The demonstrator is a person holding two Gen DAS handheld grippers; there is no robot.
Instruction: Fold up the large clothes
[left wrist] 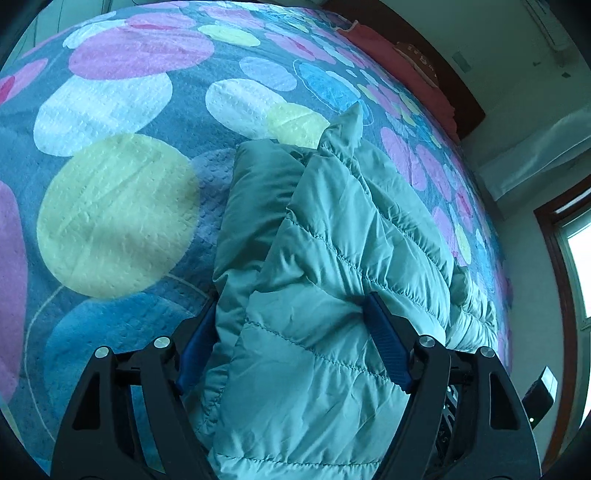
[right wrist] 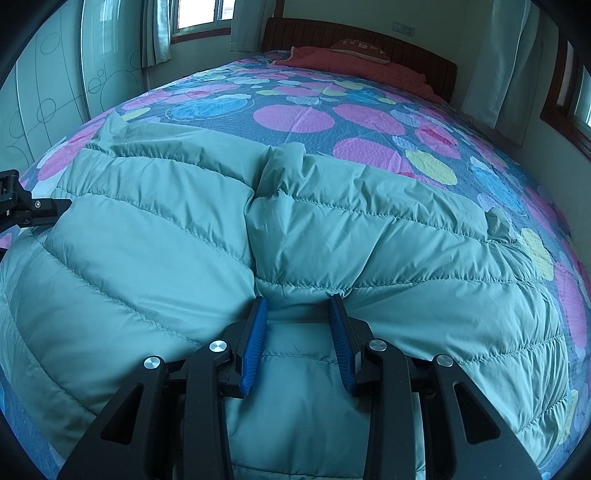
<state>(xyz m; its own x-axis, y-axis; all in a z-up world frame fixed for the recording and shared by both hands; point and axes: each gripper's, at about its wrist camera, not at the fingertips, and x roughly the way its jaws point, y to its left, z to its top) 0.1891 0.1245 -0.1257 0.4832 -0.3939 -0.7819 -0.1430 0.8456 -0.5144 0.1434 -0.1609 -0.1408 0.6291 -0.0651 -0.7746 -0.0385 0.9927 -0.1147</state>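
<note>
Teal quilted fabric fills both views: a puffy padded jacket (right wrist: pixel 332 236) lies spread across a bed (right wrist: pixel 295 118) covered in a blue spread dotted with pink, yellow and white circles. The right claw (right wrist: pixel 298 306) pinches a raised fold near the jacket's middle seam, its blue pads pressed against the fabric on both sides. The left claw (left wrist: pixel 291 306) straddles a thick bunched edge of the same jacket (left wrist: pixel 332 229), its jaws standing wide; the right-hand pad (left wrist: pixel 386 341) touches the cloth, while the other pad is partly hidden behind the fold, so a firm grip cannot be confirmed. From the right wrist view, part of the left claw's black frame (right wrist: pixel 22 206) shows at the jacket's far left edge. A red blanket (right wrist: pixel 354 68) and a pillow (right wrist: pixel 360 46) sit at the head of the bed against a dark wooden headboard (right wrist: pixel 424 55). White curtains (right wrist: pixel 498 59) hang beside a window (right wrist: pixel 201 13), and a pale wardrobe (right wrist: pixel 55 81) with circle patterns stands at left.
</note>
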